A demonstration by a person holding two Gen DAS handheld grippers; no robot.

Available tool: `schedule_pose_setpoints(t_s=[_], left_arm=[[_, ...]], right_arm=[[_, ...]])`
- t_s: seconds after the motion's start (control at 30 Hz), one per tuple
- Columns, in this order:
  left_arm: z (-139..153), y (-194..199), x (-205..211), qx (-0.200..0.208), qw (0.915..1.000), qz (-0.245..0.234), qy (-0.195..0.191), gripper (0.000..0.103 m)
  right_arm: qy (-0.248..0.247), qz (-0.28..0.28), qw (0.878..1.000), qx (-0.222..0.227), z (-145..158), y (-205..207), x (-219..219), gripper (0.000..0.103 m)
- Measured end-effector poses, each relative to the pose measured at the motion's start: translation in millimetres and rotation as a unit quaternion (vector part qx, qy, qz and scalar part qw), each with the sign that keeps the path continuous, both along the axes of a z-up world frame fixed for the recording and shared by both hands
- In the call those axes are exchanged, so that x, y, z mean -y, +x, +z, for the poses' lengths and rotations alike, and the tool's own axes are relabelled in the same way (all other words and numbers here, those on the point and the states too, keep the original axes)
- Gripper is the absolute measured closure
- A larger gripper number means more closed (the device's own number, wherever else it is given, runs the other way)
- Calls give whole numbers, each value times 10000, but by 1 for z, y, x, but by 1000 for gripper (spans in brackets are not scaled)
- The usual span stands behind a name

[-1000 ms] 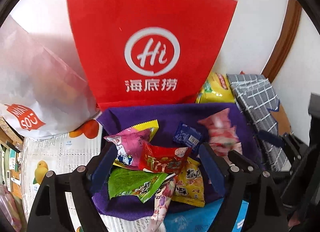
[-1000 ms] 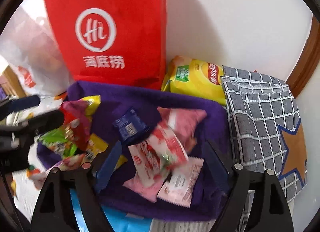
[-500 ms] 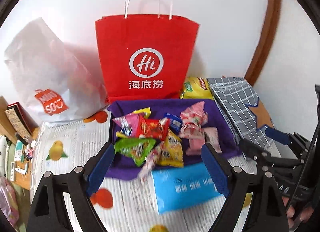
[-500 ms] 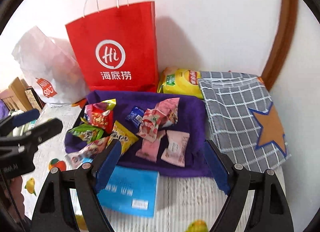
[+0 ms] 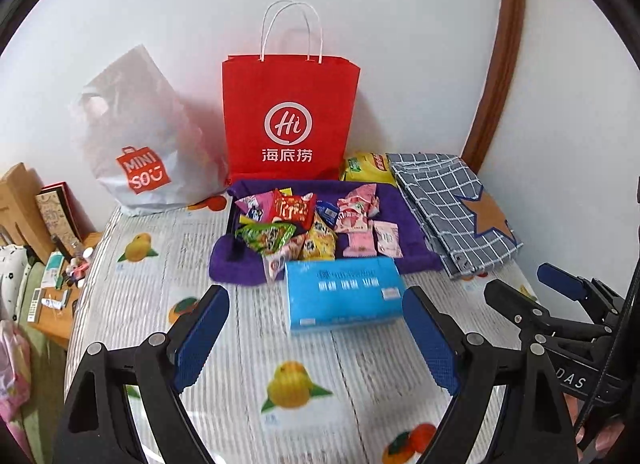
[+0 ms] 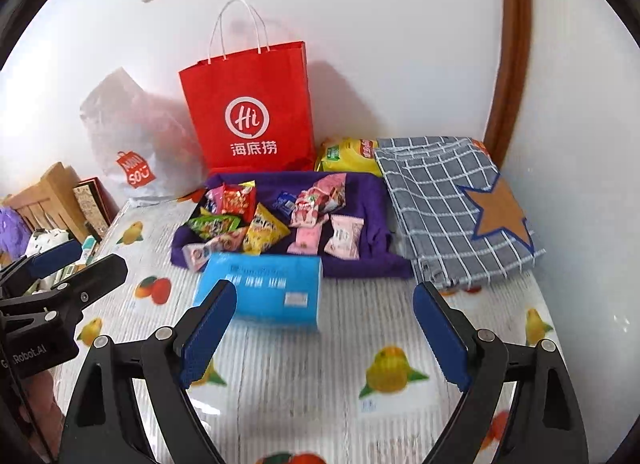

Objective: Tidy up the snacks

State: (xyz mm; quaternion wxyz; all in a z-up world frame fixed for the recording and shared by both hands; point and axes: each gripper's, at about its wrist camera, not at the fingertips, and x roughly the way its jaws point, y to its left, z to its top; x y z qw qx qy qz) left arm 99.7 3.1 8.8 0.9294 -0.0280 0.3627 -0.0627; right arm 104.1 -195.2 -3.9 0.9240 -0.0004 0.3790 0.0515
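White wall is backing a fruit-printed surface, and a red bag and a white bag are being propped against that wall. Snacks are lying in a loose pile on a purple cloth just in front of the red bag, with a blue pack touching the cloth's near edge, a checked cloth beside it and a yellow chip bag behind.

Nothing is being carried, so the step in hand is judged to be a pause between picks, with the sorting barely begun, since the snacks are all being left mixed on the purple cloth. A descent toward one wrapper at the pile's edge is likely being called for next, with the pads set either side of a thin, crinkly packet that may slip or drag its neighbours.

Both claws are being held above the bare near part of the surface, well apart from the pile and tilted downward toward it. The left claw is being kept wide, with nothing between its pads. The right claw is likewise wide and empty, its jaws having just been opening; it is also being seen at the right edge of the left view.
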Motion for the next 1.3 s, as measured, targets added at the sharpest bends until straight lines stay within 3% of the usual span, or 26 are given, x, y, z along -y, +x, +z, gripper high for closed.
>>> schedule_pose_setpoints(t_s=[0.13, 0.3, 0.53, 1.3], left_arm=[[2, -30, 5, 60, 10000, 7, 55, 13], [7, -64, 9, 222, 9995, 98, 202, 4], [15, -92, 11, 396, 9988, 160, 255, 2], [20, -100, 17, 403, 9987, 183, 245, 1]], right_arm=[[-13, -87, 9999, 99, 1, -32, 4, 11], [-82, -115, 9997, 224, 4, -65, 10, 0], [-168, -150, 9991, 357, 13, -91, 14, 0], [-240, -318, 9982, 438, 18, -107, 25, 0]])
